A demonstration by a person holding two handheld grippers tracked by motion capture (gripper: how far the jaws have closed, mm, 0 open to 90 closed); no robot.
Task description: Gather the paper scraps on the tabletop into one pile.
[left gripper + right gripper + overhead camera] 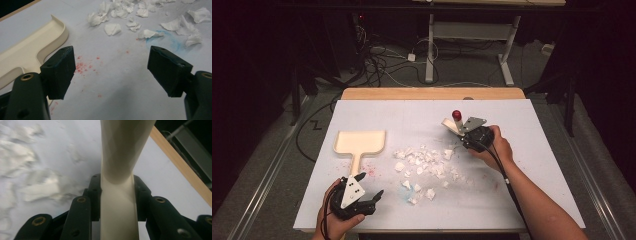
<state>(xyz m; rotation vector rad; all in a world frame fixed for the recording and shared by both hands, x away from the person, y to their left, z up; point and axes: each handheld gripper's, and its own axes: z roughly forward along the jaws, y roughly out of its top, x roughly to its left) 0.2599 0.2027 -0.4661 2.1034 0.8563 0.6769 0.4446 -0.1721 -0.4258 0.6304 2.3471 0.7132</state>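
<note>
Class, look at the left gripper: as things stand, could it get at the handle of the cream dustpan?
Probably yes. The left gripper is open, and the dustpan handle points toward it on the white table, nothing between. The paper scraps lie off to the side.

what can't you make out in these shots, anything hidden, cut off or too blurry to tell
- Cream tool in the right gripper: right gripper view cuts off both ends; in the high view the gripper's plate covers much of it.
- Paper scraps: blurred in the right gripper view.
- Dustpan: cut by the left gripper view's edge and a jaw.
</note>
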